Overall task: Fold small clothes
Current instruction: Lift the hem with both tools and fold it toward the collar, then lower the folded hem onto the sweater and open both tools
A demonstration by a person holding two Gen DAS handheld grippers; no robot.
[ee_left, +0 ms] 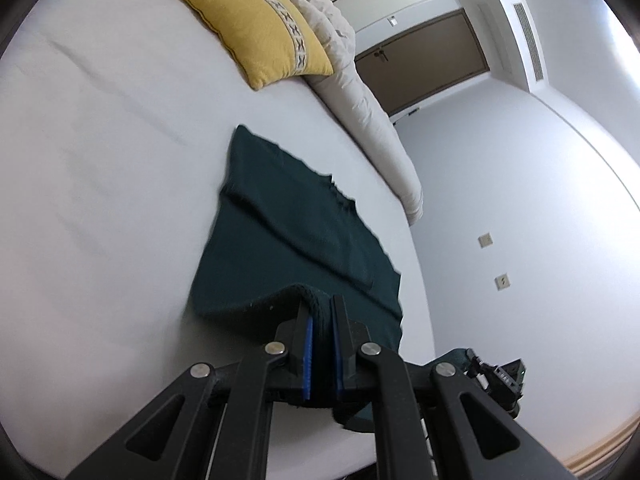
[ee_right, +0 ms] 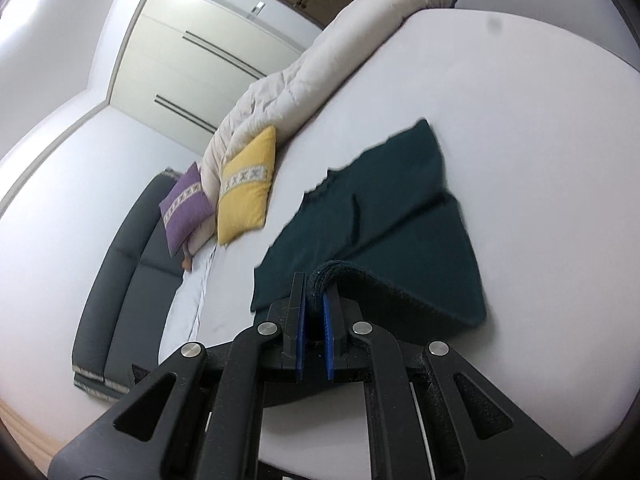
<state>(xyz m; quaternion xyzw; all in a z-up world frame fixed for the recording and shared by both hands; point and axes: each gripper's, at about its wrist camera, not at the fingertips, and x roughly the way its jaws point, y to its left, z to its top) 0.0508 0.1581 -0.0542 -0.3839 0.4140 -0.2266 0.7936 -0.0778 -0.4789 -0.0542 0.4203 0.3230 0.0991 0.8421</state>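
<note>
A dark green knitted garment point(ee_left: 296, 236) lies spread on the white bed sheet point(ee_left: 100, 160), its near edge lifted off the sheet. My left gripper point(ee_left: 320, 304) is shut on that near edge, the fabric pinched between its blue pads. In the right wrist view the same garment point(ee_right: 380, 208) stretches away from my right gripper point(ee_right: 316, 280), which is shut on a bunched corner of the near hem. The far part of the garment rests flat on the white bed sheet point(ee_right: 520, 120). Part of the other gripper point(ee_left: 496, 380) shows at the lower right of the left wrist view.
A yellow cushion point(ee_left: 260, 32) and a rolled beige duvet point(ee_left: 360, 100) lie along the far side of the bed. A purple cushion point(ee_right: 186, 206) and a dark headboard point(ee_right: 116, 280) stand at the bed's head. White walls, a wardrobe point(ee_right: 192, 60) and a brown door point(ee_left: 424, 64) lie beyond.
</note>
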